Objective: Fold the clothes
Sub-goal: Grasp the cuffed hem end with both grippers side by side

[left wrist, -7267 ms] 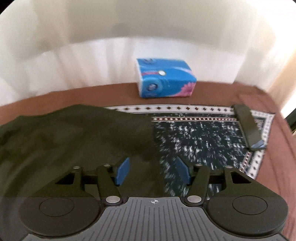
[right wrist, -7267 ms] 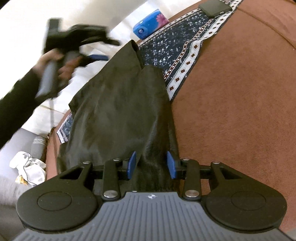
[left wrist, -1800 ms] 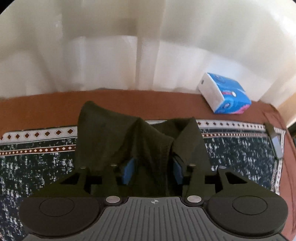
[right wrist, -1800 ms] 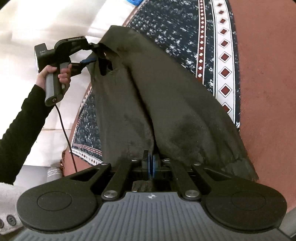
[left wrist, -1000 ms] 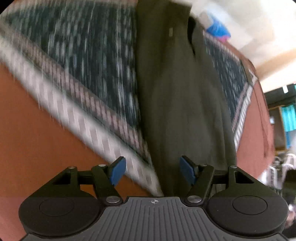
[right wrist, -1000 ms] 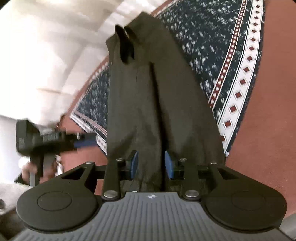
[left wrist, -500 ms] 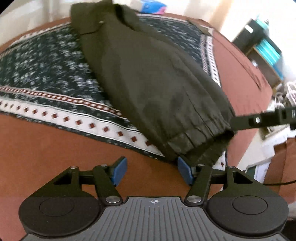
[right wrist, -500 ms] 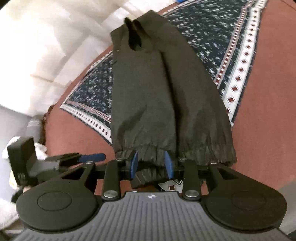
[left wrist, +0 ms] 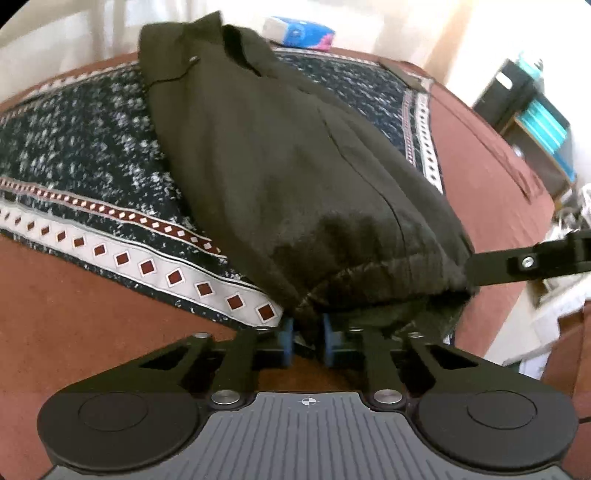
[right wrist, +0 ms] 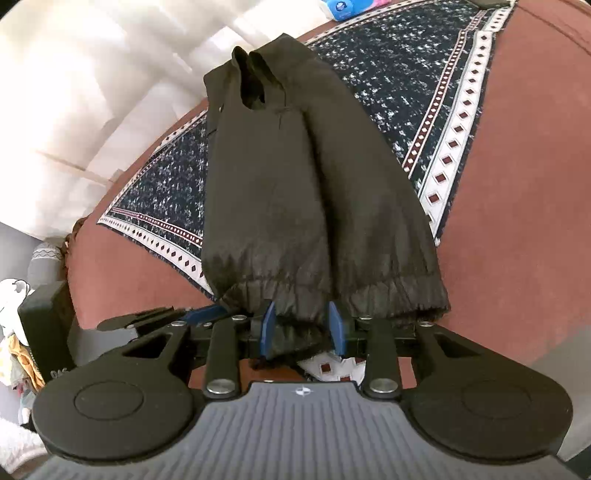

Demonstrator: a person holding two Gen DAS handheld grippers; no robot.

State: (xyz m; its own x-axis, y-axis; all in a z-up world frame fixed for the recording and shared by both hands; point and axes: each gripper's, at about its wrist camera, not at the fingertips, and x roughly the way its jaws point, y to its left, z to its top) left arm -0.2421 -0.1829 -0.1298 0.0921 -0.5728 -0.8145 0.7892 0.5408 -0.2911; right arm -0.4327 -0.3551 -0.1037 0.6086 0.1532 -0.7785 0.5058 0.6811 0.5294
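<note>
A dark olive garment (left wrist: 280, 155) lies folded lengthwise on the patterned cloth (left wrist: 74, 147), collar at the far end and gathered hem nearest me. My left gripper (left wrist: 306, 341) is shut on the hem's left corner, with fabric pinched between its blue pads. In the right wrist view the garment (right wrist: 295, 192) runs away from my right gripper (right wrist: 302, 328), which stands open with the middle of the hem lying loose between its fingers. The left gripper's blue fingers (right wrist: 203, 313) reach in at the hem's left corner. One black finger of the right gripper (left wrist: 517, 263) shows at the hem's right side.
The patterned cloth (right wrist: 424, 92) covers part of a brown cushioned surface (left wrist: 74, 314). A blue tissue pack (left wrist: 299, 31) and a dark flat device (left wrist: 410, 79) lie at the far end, before white curtains. Shelves (left wrist: 535, 122) stand to the right; loose laundry (right wrist: 14, 339) sits at the left.
My left gripper has let go of the collar, swung round to the hem end and shut on the hem corner. The right gripper opened about a second ago and stays open at the hem.
</note>
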